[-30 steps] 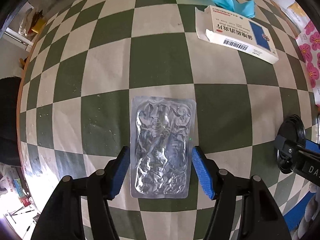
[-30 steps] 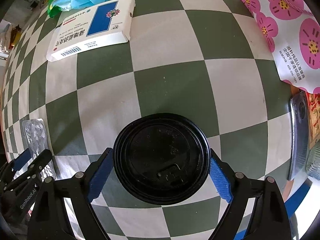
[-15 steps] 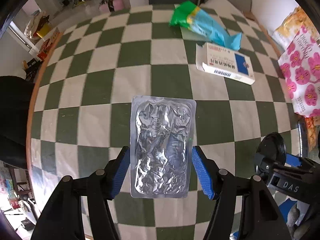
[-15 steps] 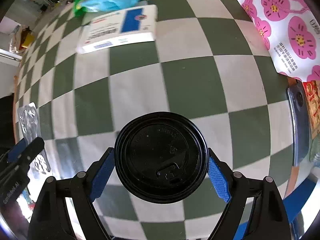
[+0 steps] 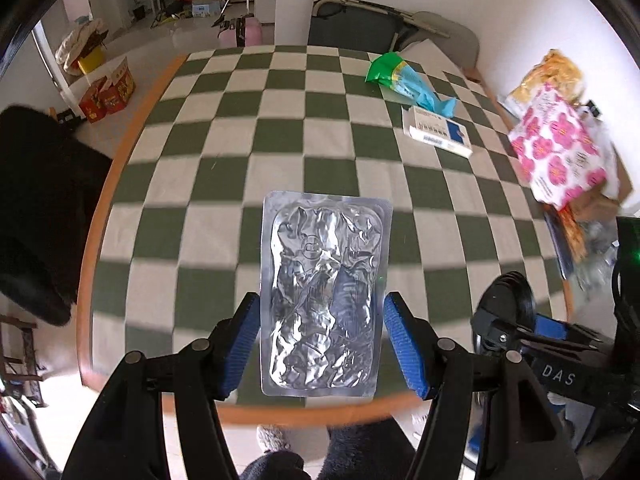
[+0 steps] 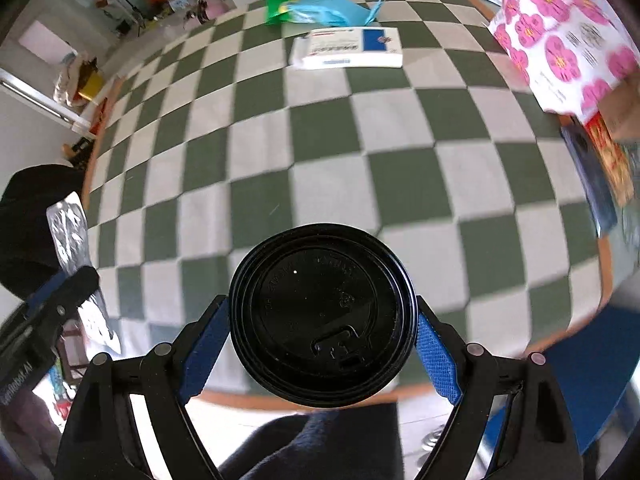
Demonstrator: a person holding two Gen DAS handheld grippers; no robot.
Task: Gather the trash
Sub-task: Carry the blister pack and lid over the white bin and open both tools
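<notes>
left gripper (image 5: pixel 320 340) clamped on the foil blister pack (image 5: pixel 325 292), blue pads (image 5: pixel 240 344) pressing its long edges so the flat sheet stays level, up off the checked table (image 5: pixel 280 152) and over its near edge. right gripper (image 6: pixel 320 344) closed on the black cup lid (image 6: pixel 322 314), gripped across the rim, likewise off the surface by the near edge. both pieces of trash apparently picked and ready to carry to a bin, none in view. left behind toward the far right corner: a medicine box (image 5: pixel 437 131) and a green-blue wrapper (image 5: pixel 404 80) just behind it, probably next. flowered bag (image 5: pixel 560 156) along the right edge.
</notes>
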